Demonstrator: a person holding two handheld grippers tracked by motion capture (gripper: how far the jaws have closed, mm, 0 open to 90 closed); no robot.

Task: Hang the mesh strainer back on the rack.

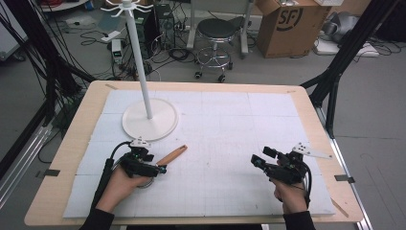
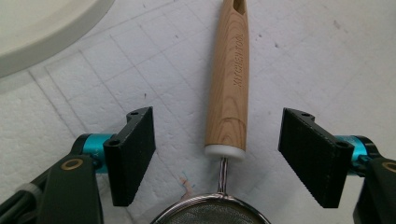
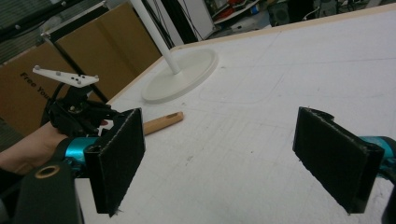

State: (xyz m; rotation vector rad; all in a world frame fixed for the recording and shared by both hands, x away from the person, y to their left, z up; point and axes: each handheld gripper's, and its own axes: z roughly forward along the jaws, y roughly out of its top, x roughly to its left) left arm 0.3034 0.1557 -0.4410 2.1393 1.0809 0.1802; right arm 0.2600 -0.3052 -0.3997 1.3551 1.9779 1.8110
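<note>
Strainer (image 2: 212, 212) mesh cut off below; left claw (image 2: 224, 158) straddles its handle.

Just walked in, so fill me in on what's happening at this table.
A person holds a gripper in each hand over a white foam mat. The left gripper is lowered over a wire-mesh strainer lying on the mat, its jaws open either side of the strainer's wooden handle, not touching it. The right gripper hangs open off to the side, holding nothing. A white hook stand waits behind the strainer.

Light wooden strainer handle (image 2: 229, 79), white-tipped; black tongs (image 2: 224, 156)
</note>
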